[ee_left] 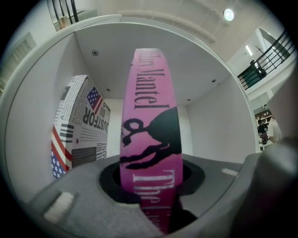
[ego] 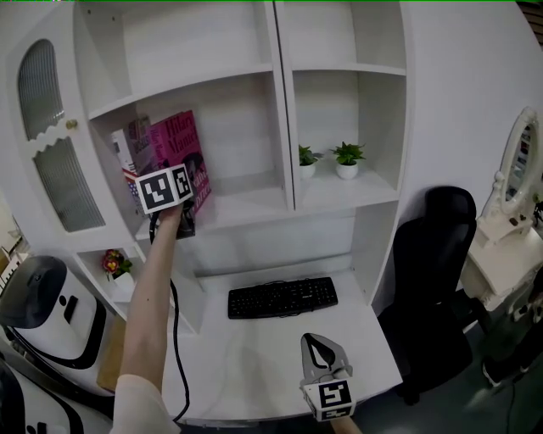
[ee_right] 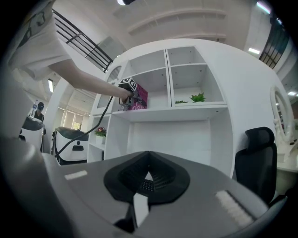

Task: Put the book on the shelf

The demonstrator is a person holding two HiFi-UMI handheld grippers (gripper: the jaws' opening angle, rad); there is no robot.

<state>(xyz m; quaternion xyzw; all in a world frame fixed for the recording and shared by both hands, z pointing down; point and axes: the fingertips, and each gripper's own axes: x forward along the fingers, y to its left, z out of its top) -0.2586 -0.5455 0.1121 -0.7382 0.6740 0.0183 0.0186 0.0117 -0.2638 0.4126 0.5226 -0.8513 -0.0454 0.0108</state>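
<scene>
A white shelf unit fills the wall, with a ribbed-glass cabinet door at its left; a white table sits below, a black office chair beside it (a mirrored dressing table further right), under a lit round ceiling lamp

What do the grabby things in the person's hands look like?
Both are grey plastic: the left tongs and the right tongs each narrow down to two jaws. Each one carries a white cube printed with black square markers. A thin black cable hangs from the left one. The person wears a white short sleeve.
</scene>
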